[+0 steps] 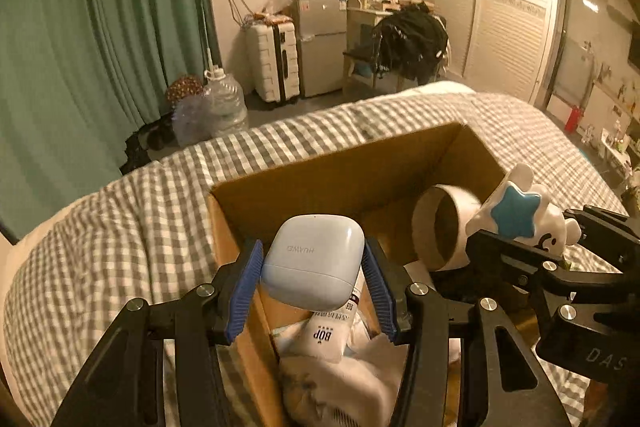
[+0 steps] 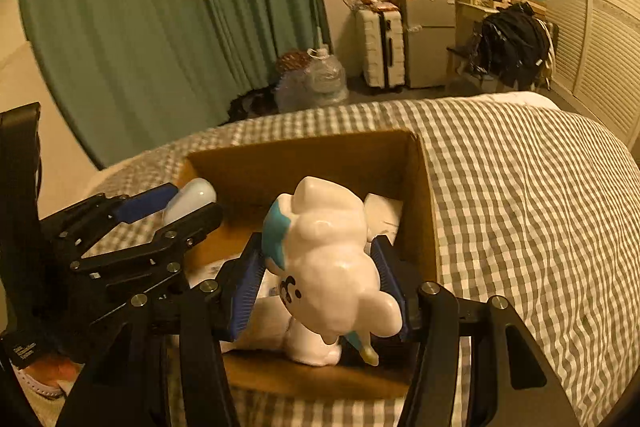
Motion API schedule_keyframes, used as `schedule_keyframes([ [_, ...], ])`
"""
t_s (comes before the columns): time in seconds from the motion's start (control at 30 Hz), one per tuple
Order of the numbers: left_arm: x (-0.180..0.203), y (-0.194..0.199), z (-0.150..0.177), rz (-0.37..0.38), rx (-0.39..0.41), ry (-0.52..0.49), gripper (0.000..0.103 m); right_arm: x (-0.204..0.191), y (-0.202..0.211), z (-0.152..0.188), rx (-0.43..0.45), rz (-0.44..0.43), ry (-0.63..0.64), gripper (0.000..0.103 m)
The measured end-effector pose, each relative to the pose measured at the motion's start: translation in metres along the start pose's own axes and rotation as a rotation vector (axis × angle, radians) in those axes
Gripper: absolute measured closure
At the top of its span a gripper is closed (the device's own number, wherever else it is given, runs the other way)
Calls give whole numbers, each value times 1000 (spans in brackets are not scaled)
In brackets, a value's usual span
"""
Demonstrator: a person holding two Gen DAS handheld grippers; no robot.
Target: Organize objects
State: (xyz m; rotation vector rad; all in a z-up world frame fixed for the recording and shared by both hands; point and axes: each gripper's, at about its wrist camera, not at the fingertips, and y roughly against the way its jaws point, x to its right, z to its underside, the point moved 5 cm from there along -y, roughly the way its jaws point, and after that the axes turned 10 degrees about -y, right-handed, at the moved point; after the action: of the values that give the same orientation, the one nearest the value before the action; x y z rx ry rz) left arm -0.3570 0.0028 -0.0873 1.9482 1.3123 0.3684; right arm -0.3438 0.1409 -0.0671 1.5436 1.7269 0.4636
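Note:
An open cardboard box (image 1: 320, 179) sits on the checked bed. My left gripper (image 1: 313, 247) is shut on a pale blue earbuds case (image 1: 312, 267), held over the box's left part. In the box lie a white tube (image 1: 326, 333), white cloth (image 1: 344, 387) and a tape roll (image 1: 440, 227). My right gripper (image 2: 318, 247) is shut on a white glossy figurine (image 2: 332, 259) with a blue star, above the box (image 2: 304, 163). The left wrist view shows that figurine (image 1: 520, 215) at the right; the right wrist view shows the left gripper (image 2: 190, 205) with the case (image 2: 198, 191) at the left.
The grey-and-white checked bedspread (image 2: 520, 207) stretches around the box. Beyond the bed are a green curtain (image 1: 100, 27), water jugs (image 1: 224, 103), a white suitcase (image 1: 274, 59), a small fridge (image 1: 322, 43) and a chair piled with dark clothes (image 1: 412, 39).

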Motion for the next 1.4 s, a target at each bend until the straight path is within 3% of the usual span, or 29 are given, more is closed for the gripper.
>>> schedule_keyframes([
  [0.27,13,-15,8,-3,-11,-59,51,10,-31,5,-47,16,-18,48],
  [0.37,15,-6,5,-3,14,-81,49,14,-25,2,-26,17,-35,32],
  [0.4,15,-2,3,-6,22,-83,47,14,-20,1,-16,12,-42,30],
  [0.47,15,11,-1,-19,36,-84,23,14,-11,-4,-4,6,-44,28],
  [0.53,14,26,-5,-46,56,-76,16,14,2,-10,13,11,-46,26],
  [0.7,10,65,-15,-87,61,-61,16,8,46,-23,69,11,-59,20],
  [0.83,4,113,-22,-125,111,-28,5,-7,90,-33,132,20,-39,14],
  [1.0,-5,175,-31,-238,182,-4,3,-27,149,-38,223,32,-13,7],
  [1.27,1,244,-30,-328,244,21,0,-34,215,-29,302,67,21,5],
  [1.4,8,269,-24,-330,268,44,0,-31,238,-25,340,101,45,4],
])
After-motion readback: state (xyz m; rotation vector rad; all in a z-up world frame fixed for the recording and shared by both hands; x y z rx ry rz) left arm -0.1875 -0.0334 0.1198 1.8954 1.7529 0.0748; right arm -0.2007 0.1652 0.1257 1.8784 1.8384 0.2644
